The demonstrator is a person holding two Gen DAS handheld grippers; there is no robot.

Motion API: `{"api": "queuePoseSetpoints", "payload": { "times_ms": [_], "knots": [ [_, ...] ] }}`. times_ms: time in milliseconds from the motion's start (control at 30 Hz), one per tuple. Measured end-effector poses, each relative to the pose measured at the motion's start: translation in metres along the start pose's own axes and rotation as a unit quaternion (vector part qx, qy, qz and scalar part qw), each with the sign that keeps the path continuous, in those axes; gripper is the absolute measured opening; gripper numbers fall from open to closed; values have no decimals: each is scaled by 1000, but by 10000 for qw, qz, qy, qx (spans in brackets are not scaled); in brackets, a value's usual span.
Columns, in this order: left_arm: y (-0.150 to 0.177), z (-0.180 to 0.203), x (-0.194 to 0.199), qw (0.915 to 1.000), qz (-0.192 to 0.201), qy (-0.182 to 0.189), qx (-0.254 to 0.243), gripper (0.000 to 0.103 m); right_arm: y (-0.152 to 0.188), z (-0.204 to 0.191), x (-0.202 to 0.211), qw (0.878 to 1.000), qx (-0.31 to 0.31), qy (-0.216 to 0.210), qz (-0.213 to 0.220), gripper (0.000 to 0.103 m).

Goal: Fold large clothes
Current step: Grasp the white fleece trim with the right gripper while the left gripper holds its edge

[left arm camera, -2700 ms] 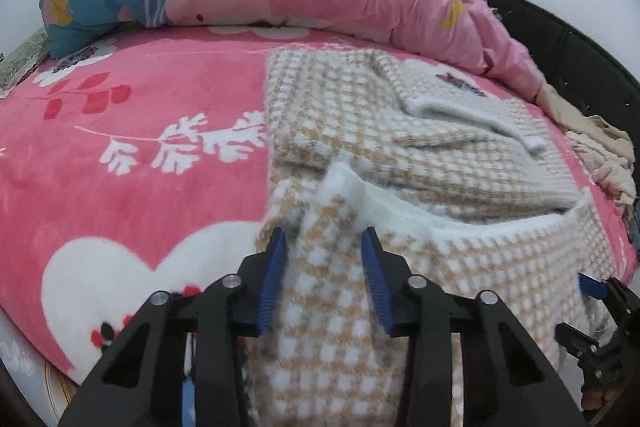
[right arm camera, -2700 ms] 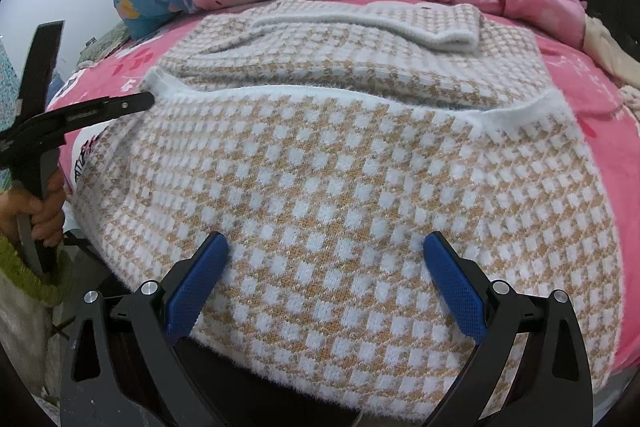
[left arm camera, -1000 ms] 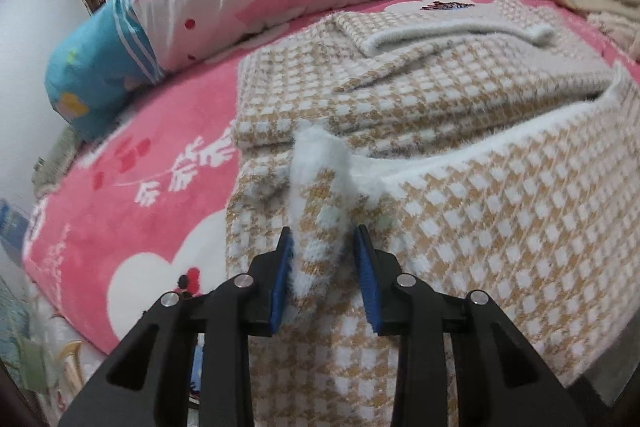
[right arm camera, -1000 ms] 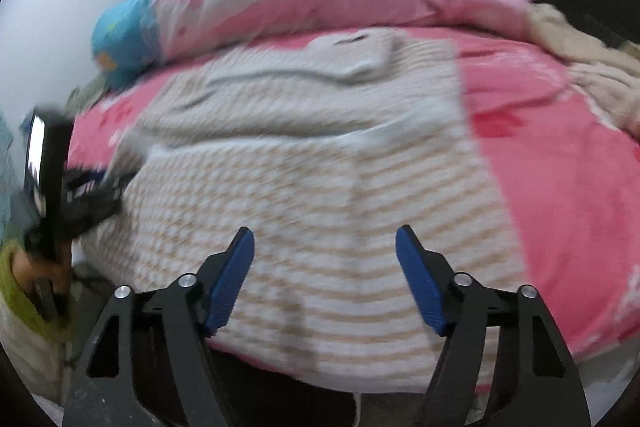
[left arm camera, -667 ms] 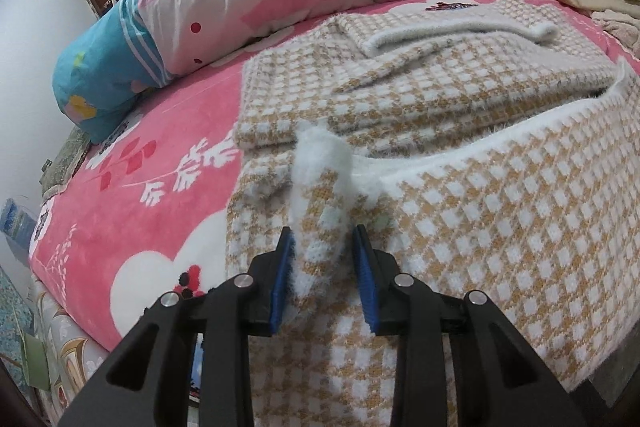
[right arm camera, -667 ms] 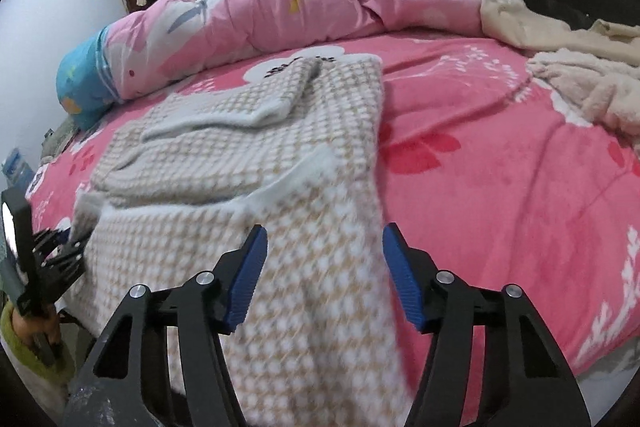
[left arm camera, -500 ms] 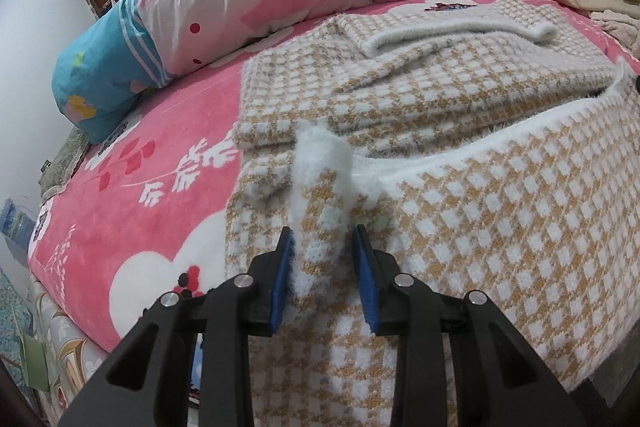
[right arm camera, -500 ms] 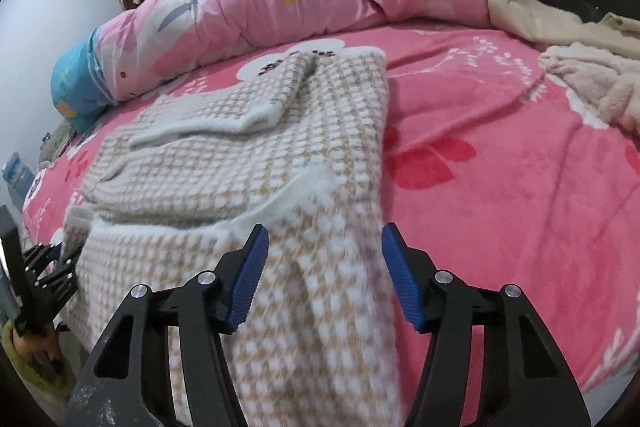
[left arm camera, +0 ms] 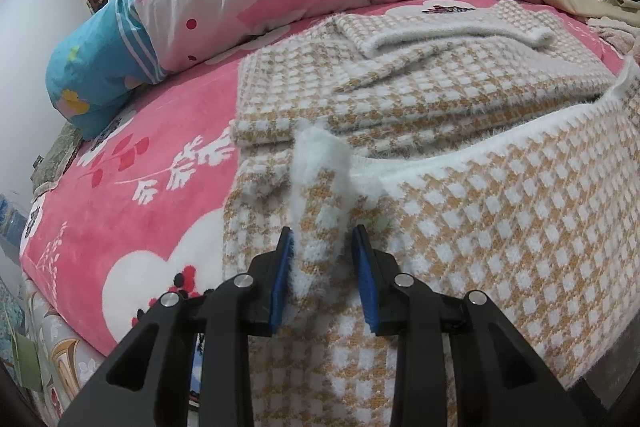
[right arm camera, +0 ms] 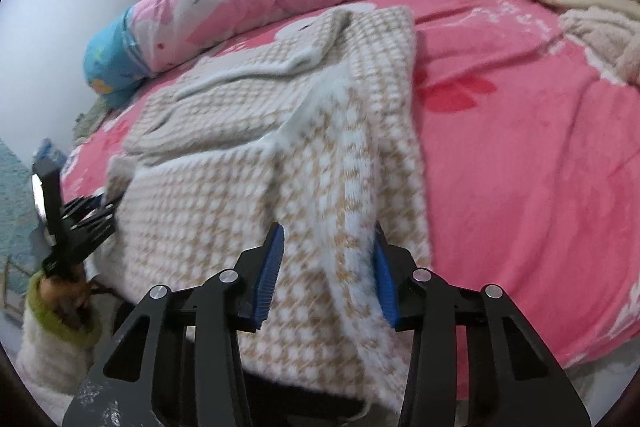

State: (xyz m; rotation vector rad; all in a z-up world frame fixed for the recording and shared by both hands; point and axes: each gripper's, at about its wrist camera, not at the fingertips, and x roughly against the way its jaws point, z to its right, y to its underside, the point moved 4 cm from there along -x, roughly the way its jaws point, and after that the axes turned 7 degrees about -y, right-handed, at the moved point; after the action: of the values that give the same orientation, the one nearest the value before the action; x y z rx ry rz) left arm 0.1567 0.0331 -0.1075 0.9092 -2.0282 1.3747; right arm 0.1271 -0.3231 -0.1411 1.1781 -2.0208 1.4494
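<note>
- Sweater [left arm camera: 500,211], checked knit, on bed [right arm camera: 520,155]: my left gripper [left arm camera: 324,275] pinches its near-left hem corner.
- My right gripper [right arm camera: 328,267]: fingers just closing around the near-right hem, not yet clamped; fold-up lift comes next.

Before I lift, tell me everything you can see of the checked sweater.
The checked sweater is a fuzzy tan-and-white knit with a white ribbed hem, lying on the pink bedspread. Its upper part looks folded, one white-cuffed sleeve laid across it. The near part drapes over the bed's edge. The left gripper pinches one hem corner, which stands bunched between its pads. The right gripper has just been closing on the other corner; whether its pads press yet I cannot tell.
</note>
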Motion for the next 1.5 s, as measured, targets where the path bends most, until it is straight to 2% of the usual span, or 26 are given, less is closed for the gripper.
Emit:
{"api": "queuePoseSetpoints", "payload": {
  "times_ms": [333, 467, 533, 600, 700, 800, 933, 1200, 1500],
  "knots": [
    [0, -1, -2, 9999, -66, 72, 112, 29, -33, 17, -24, 9999, -143, 57, 29, 33],
    [0, -1, -2, 9999, -80, 67, 103, 29, -32, 16, -24, 9998, -207, -27, -38, 33],
    [0, -2, -3, 9999, -94, 69, 119, 29, -25, 11, -20, 9998, -126, -8, -136, 27],
    [-1, -1, -3, 9998, -126, 52, 128, 29, -14, 2, -16, 9995, 90, 188, -223, 17],
    [-1, 0, -3, 9998, -158, 17, 114, 29, -6, -7, -14, 9976, 374, 538, -213, 13],
    [-2, 0, -3, 9998, -180, 17, 117, 29, -7, -18, -18, 9921, 715, 1016, -178, 12],
    [-2, -2, -3, 9997, -207, 53, 135, 29, -7, -18, -30, 9879, 789, 1312, -227, 12],
    [-2, -2, -3, 9997, -204, 53, 126, 29, -4, -21, -33, 9825, 986, 1565, -230, 13],
    [-2, -1, -3, 9997, -200, 47, 114, 29, -5, -22, -34, 9804, 1031, 1659, -243, 15]
  ]
}}
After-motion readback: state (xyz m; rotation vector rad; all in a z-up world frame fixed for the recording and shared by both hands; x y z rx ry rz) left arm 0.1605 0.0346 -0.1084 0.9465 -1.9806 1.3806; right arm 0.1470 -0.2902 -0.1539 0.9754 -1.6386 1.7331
